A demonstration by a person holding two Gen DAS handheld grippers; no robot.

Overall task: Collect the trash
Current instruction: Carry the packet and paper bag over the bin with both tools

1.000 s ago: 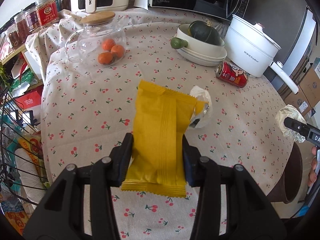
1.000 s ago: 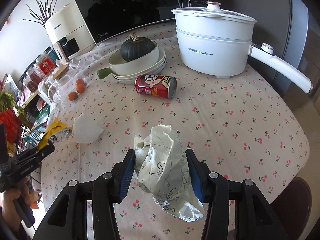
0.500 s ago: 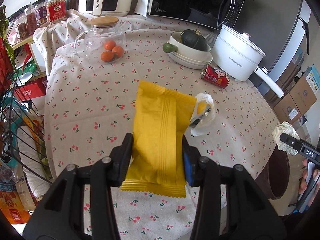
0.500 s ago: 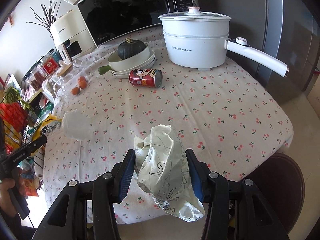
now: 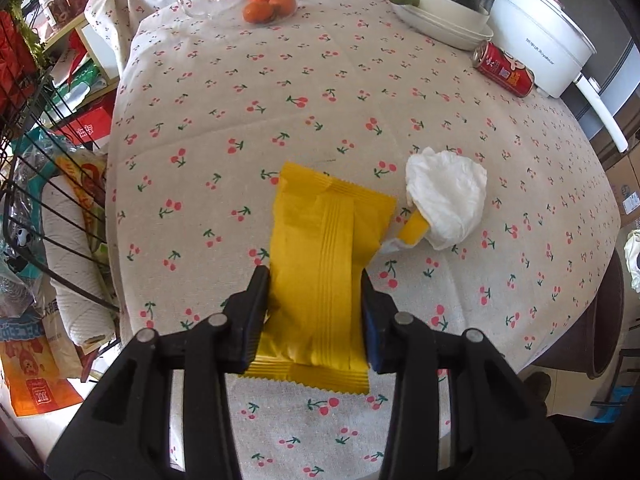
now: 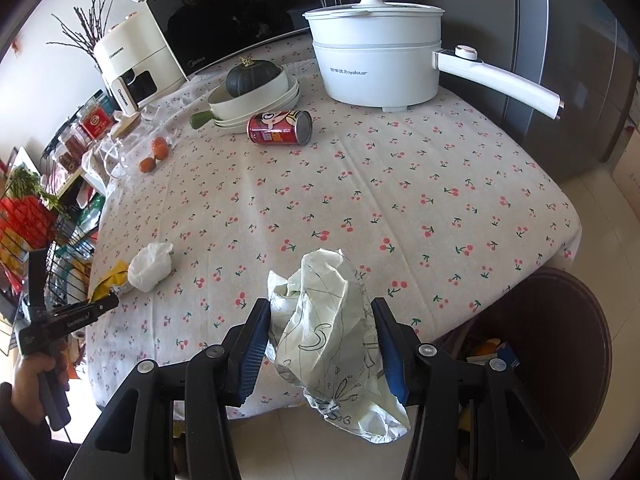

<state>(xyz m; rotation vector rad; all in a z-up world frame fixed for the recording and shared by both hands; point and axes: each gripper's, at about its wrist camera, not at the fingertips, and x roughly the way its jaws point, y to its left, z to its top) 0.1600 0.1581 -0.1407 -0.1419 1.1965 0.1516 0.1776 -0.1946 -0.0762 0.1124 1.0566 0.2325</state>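
Note:
A yellow snack wrapper [image 5: 320, 240] hangs over the cherry-print tablecloth [image 5: 240, 120] in my left gripper [image 5: 314, 280]. Its jaws are closing, and both pads press on the wrapper's sides. Just right of it a crumpled white tissue [image 5: 446, 196] lies on the cloth beside a small yellow scrap [image 5: 412, 229]. My right gripper [image 6: 322, 308] is shut on a crumpled ball of scribbled paper [image 6: 324, 328], held over the table's near edge. A red can [image 6: 280, 127] lies on its side further back. The right wrist view also shows the tissue [image 6: 150, 266].
A brown round bin [image 6: 560, 340] stands on the floor below the table's right corner. A white electric pot [image 6: 376, 68], stacked bowls with a squash [image 6: 252, 92] and a glass jar of oranges [image 5: 268, 6] sit at the back. A wire rack [image 5: 48, 200] stands left of the table.
My left gripper has dropped and tipped down toward the table with the wrapper. My right gripper has pulled back past the table edge with the paper, and the bin has come into view.

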